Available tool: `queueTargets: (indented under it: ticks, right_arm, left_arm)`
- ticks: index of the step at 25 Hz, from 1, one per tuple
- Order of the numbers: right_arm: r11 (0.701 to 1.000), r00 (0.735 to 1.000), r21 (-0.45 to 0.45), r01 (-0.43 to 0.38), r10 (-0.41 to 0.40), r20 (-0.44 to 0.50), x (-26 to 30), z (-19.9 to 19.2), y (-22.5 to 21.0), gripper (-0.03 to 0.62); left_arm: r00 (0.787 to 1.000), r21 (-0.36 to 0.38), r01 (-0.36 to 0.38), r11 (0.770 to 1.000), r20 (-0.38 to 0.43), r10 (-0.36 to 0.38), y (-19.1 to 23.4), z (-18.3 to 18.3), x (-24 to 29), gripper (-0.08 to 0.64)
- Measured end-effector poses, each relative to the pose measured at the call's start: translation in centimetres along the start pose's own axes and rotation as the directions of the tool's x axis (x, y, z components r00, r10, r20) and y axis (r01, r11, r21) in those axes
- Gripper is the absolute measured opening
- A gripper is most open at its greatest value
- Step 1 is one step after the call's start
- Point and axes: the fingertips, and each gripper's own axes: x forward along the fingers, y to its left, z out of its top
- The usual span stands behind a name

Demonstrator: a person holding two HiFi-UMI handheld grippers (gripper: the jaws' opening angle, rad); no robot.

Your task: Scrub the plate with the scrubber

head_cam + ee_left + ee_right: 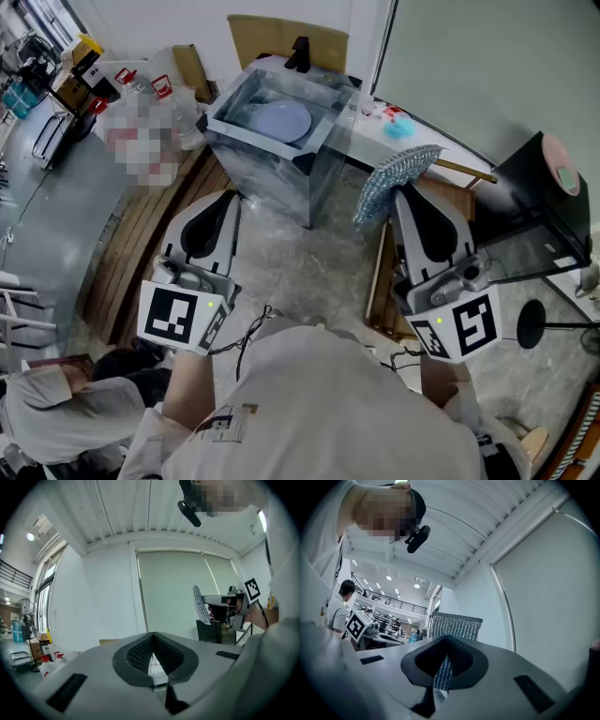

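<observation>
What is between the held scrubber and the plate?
In the head view, the wall of the clear tub separates the scrubber from the plate.

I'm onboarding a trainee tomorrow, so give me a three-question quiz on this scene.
1. True or false: the left gripper holds the scrubber.
2. Where does the plate lie? A) in the clear tub B) on the floor C) in the left gripper
3. Fill in: the right gripper is shut on the ____.
Key: 1 false; 2 A; 3 scrubber.
</observation>
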Motion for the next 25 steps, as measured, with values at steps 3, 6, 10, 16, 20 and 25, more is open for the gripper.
queueTargets:
  ticks: [3, 6, 10, 16, 20, 25]
  right_arm:
    - [1.000, 1.000, 0.027, -0.005, 0.005, -0.002, -0.5, -0.1, 0.1, 0.032]
    - [0.999, 1.000, 0.039, -0.012, 0.013, -0.009, -1.0, -0.2, 0.4, 0.032]
    - [0.999, 1.000, 0.035, -0.017, 0.018, -0.018, -1.7, 0.0, 0.7, 0.032]
    - [0.999, 0.999, 0.038, -0.022, 0.023, -0.039, -2.7, -0.5, 1.1, 0.032]
    - [0.998, 0.998, 0.055, -0.030, 0.033, -0.050, -2.5, -1.1, 1.6, 0.032]
    - [0.997, 0.997, 0.062, -0.039, 0.043, -0.067, -1.6, -2.1, 1.6, 0.032]
  left_arm:
    - [1.000, -0.003, 0.006, 1.000, -0.001, -0.006, -0.6, 0.0, -0.2, 0.017]
    - [1.000, -0.002, 0.007, 1.000, -0.002, -0.007, -1.2, 0.1, -0.6, 0.017]
    - [1.000, 0.000, 0.012, 1.000, 0.001, -0.012, -1.7, 0.7, -0.9, 0.017]
    - [1.000, 0.000, 0.018, 1.000, -0.005, -0.018, -2.7, 0.6, -1.5, 0.017]
    - [1.000, -0.008, 0.019, 1.000, -0.018, -0.019, -2.7, 0.2, -1.8, 0.017]
    - [1.000, -0.029, 0.019, 0.999, -0.023, -0.020, -1.9, -0.5, -1.2, 0.017]
